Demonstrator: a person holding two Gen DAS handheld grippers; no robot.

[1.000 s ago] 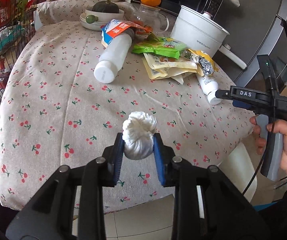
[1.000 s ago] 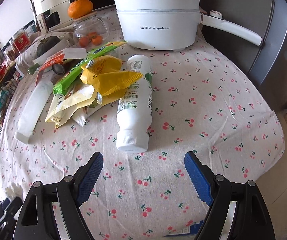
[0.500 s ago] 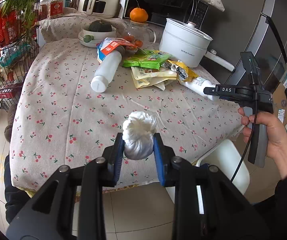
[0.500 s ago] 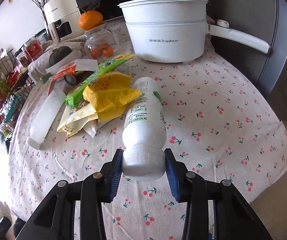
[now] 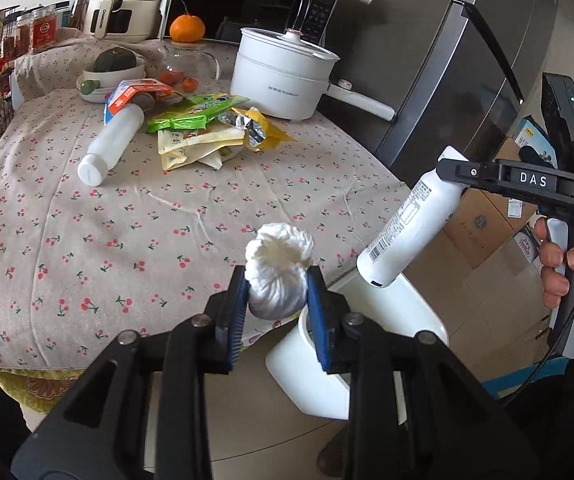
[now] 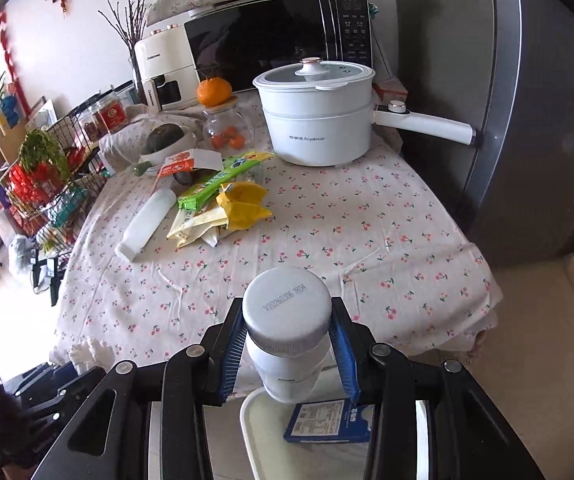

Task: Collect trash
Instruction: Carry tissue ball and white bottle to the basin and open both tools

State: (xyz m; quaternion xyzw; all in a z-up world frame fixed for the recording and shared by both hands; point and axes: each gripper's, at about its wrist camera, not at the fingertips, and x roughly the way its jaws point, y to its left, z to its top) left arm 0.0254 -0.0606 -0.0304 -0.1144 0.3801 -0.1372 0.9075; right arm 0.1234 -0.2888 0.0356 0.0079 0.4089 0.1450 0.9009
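Observation:
My left gripper [image 5: 275,308] is shut on a crumpled white tissue ball [image 5: 279,272], held off the table's front edge beside a white trash bin [image 5: 371,340] on the floor. My right gripper [image 6: 287,344] is shut on a white plastic bottle [image 6: 287,320], cap end toward the camera, hanging tilted over the open bin [image 6: 263,436]; the bottle also shows in the left wrist view [image 5: 411,228]. A blue carton [image 6: 329,420] lies in the bin. On the table remain another white bottle [image 5: 111,144], green, yellow and cream wrappers [image 5: 207,132], and a red-and-white packet [image 5: 135,94].
A white electric pot [image 5: 283,76] with a long handle stands at the table's back right. A glass jar [image 5: 185,68] with an orange on top, a bowl with a squash [image 5: 113,66], a microwave and an air fryer stand behind. A fridge [image 6: 547,120] is at right, a wire rack [image 6: 47,192] at left.
My right gripper lifted the bottle off the table and carried it back over the bin. My left gripper drew back from the table toward the bin with the tissue.

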